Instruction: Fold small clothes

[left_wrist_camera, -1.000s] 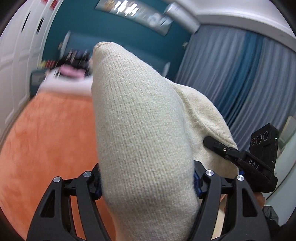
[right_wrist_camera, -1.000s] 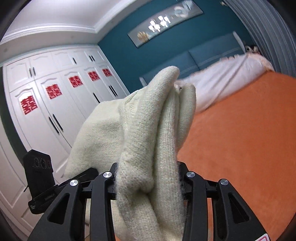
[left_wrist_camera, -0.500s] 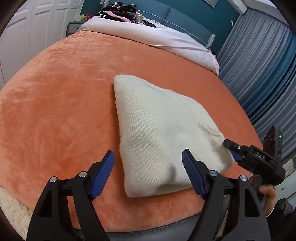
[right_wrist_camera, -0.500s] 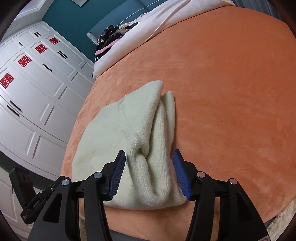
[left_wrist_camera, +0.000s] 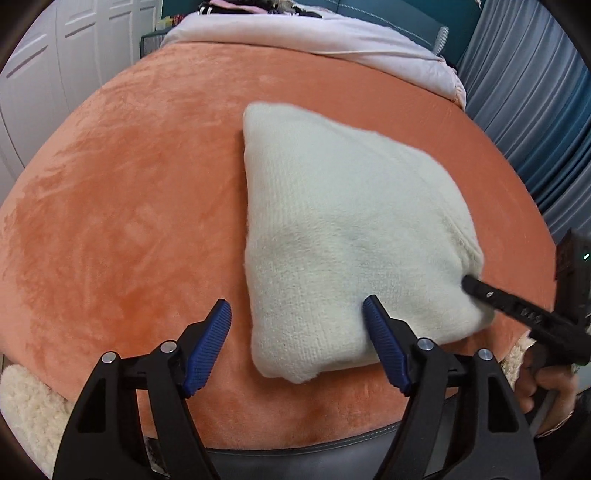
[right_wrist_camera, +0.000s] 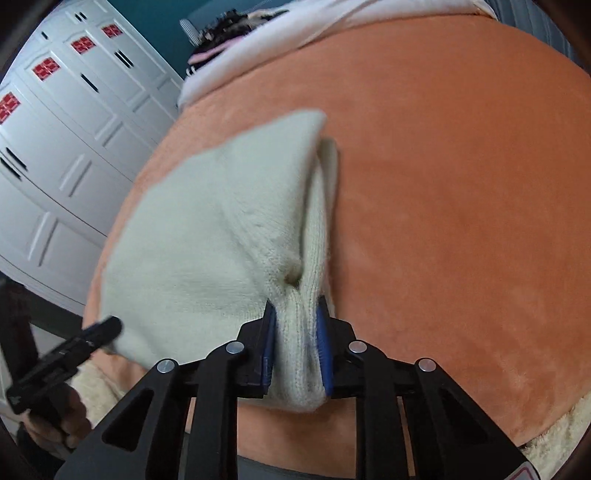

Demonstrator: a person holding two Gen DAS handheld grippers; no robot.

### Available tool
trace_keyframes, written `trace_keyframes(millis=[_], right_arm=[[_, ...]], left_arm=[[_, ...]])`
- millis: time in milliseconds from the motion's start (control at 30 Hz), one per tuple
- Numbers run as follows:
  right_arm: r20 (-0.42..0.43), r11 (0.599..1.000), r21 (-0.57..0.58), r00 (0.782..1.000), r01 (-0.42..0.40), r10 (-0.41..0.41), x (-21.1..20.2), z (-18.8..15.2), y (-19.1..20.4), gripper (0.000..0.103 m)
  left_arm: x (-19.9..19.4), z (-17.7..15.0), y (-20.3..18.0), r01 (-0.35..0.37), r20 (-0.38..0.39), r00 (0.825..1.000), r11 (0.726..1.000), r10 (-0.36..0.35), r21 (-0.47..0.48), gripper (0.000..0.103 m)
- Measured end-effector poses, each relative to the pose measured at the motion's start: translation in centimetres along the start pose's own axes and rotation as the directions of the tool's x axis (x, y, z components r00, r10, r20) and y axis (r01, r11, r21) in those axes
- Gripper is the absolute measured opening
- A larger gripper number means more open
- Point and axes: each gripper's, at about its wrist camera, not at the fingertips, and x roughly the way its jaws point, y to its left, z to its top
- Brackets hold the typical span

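Note:
A folded cream knit sweater point(left_wrist_camera: 351, 229) lies on the orange plush blanket point(left_wrist_camera: 129, 221) near the front edge of the bed. My left gripper point(left_wrist_camera: 297, 314) is open and empty, its blue pads straddling the sweater's near left corner without clamping it. My right gripper point(right_wrist_camera: 295, 321) is shut on the sweater point(right_wrist_camera: 207, 251) at its near right corner, with knit fabric pinched between the blue pads. The right gripper point(left_wrist_camera: 480, 291) also shows at the sweater's right edge in the left wrist view.
A pale pink quilt point(left_wrist_camera: 314, 33) and a heap of dark clothes lie at the head of the bed. White wardrobe doors point(right_wrist_camera: 55, 129) stand to the left, blue-grey curtains point(left_wrist_camera: 535, 92) to the right. A cream fleece edge point(left_wrist_camera: 26, 398) hangs below the blanket.
A second ago both grippers held the sweater up in the air. It was laid on the blanket and both opened. Now the right gripper has shut on its corner; the left stays open.

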Motion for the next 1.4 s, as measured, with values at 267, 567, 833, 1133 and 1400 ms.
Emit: trace_keyframes(millis=[267, 567, 833, 1133, 1400], right_arm=[[0.167, 0.986, -0.154, 0.985, 0.071, -0.045, -6.7, 0.3, 5.9, 0.021], [0.06, 0.974, -0.169, 0.988, 0.153, -0.145, -2.8, 0.2, 5.6, 0.011], [0.063, 0.985, -0.107, 0.99, 0.132, -0.126, -2.0, 4.7, 4.6, 0.039], [0.13, 0.979, -0.188, 0.99, 0.075, -0.051, -3.5, 7.0, 7.7, 0.013], [0.046, 0.994, -0.06, 0.995, 0.094, -0.092, -2.3, 5.7, 4.2, 0.022]], left_arm=[[-1.2, -0.2, -1.3, -0.076, 0.02, 0.997, 0.997, 0.075, 0.029, 0.071], [-1.6, -0.9, -1.8, -0.097, 0.004, 0.995, 0.995, 0.097, 0.017, 0.072], [-1.6, -1.2, -1.6, -0.1, 0.002, 0.995, 0.995, 0.1, -0.005, 0.073], [-1.6, -1.2, -0.8, -0.113, 0.013, 0.993, 0.993, 0.113, -0.014, 0.078], [-1.1, -1.7, -1.7, -0.148, 0.01, 0.989, 0.989, 0.148, 0.016, 0.079]])
